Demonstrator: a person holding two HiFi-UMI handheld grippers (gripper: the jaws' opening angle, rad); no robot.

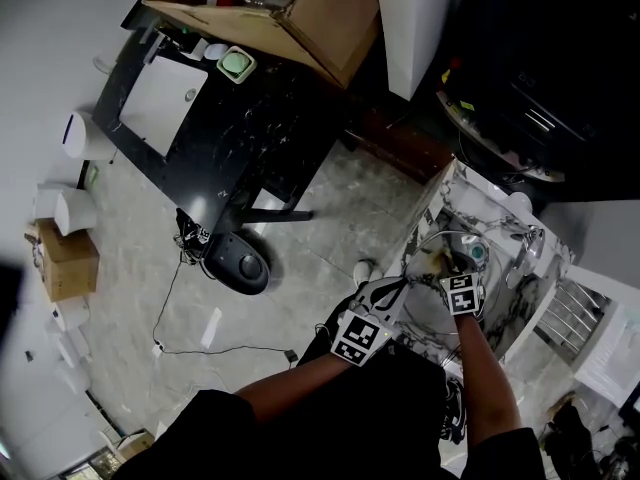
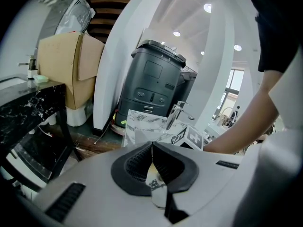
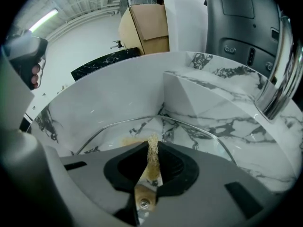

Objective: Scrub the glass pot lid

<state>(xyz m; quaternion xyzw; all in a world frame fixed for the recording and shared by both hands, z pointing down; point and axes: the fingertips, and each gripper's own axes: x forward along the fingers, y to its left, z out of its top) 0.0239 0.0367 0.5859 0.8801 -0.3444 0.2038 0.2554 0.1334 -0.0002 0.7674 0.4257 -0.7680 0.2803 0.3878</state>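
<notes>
2 tongs, both mine, both over the marble sink (image 1: 447, 196) at the lower right of the head view. My right gripper (image 3: 152, 161) has its jaws pinched on a tan scrub pad (image 3: 152, 145), which stands up as a thin fuzzy strip between the black pads. The pad's tip touches the glass pot lid (image 3: 191, 135), and a tan smear shows on the glass just to its left. The lid lies inside the basin, its metal rim arching across the right gripper view, with the veined marble showing through the clear glass.

My left gripper (image 2: 152, 151) is closed too. Its jaws meet on a thin clear edge with marble pattern showing through it, which I read as the lid's rim. In the head view this gripper (image 1: 402, 286) reaches in from the near side of the sink, and the right one (image 1: 456, 265) sits just beside it over the lid (image 1: 462, 238).

1 chrome faucet (image 3: 279, 70) curves up at the basin's far edge. Well apart, across the pale floor, stand a black table (image 1: 250, 128) and an open cardboard box (image 1: 290, 18).
</notes>
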